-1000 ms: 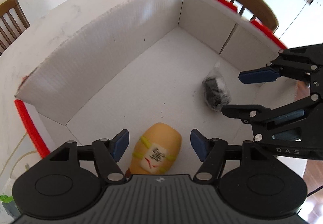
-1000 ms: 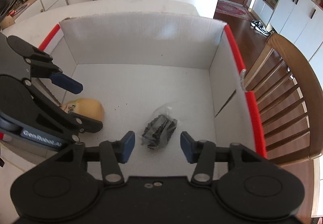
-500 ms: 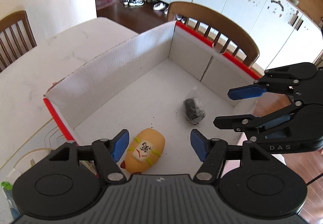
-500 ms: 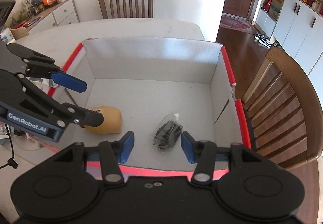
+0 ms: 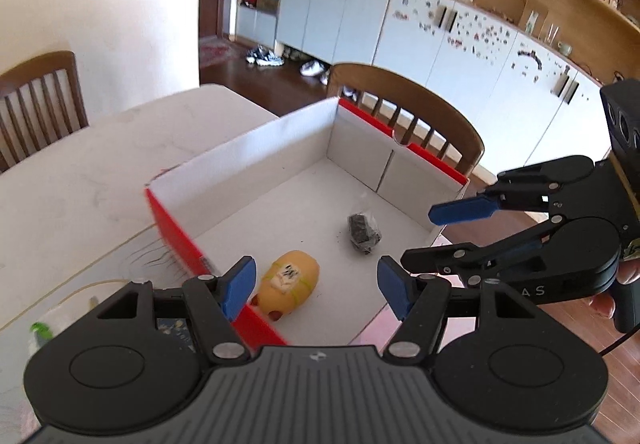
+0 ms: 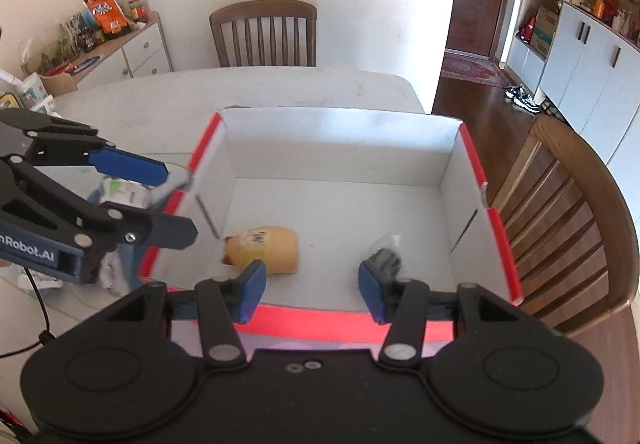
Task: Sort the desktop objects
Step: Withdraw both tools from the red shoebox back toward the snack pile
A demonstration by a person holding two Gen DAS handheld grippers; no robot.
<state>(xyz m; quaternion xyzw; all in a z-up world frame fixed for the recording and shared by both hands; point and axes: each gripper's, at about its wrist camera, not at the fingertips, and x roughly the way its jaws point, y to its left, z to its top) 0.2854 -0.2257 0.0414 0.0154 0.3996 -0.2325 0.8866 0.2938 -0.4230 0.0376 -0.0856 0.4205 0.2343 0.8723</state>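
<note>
Left wrist view: left gripper (image 5: 316,286) is held above the near corner of the box (image 5: 256,164), tilted down and looking into it. Its blue-padded fingers (image 5: 239,286) are spread wide, nothing between them. The box is open-topped, white inside, red on its outer walls, and sits on the pale worktop (image 5: 80,180). On the box floor lies a yellow toy (image 5: 290,282) on its side, near the corner closest to this gripper. A small bagged dark object (image 5: 363,230) lies further in, apart from the toy. The right gripper (image 5: 448,236) enters from the right edge, held beside the box's right wall and above it, its fingers spread, one blue pad above the other, holding nothing. A hand (image 5: 618,284) shows partly behind it. A wooden chair (image 5: 420,104) stands past the far wall of the box.

Right wrist view: right gripper (image 6: 312,286) is held over the near red wall of the box (image 6: 344,148), angled down. Fingers (image 6: 250,286) spread wide, empty. The yellow toy (image 6: 266,248) lies left of centre on the floor; the bagged dark object (image 6: 386,256) sits to the right, partly hidden behind the right pad. The left gripper (image 6: 160,200) reaches in from the left, outside the box's left wall, fingers apart and empty. Crumpled packaging (image 6: 120,192) lies on the worktop (image 6: 160,104) beneath it.
</note>
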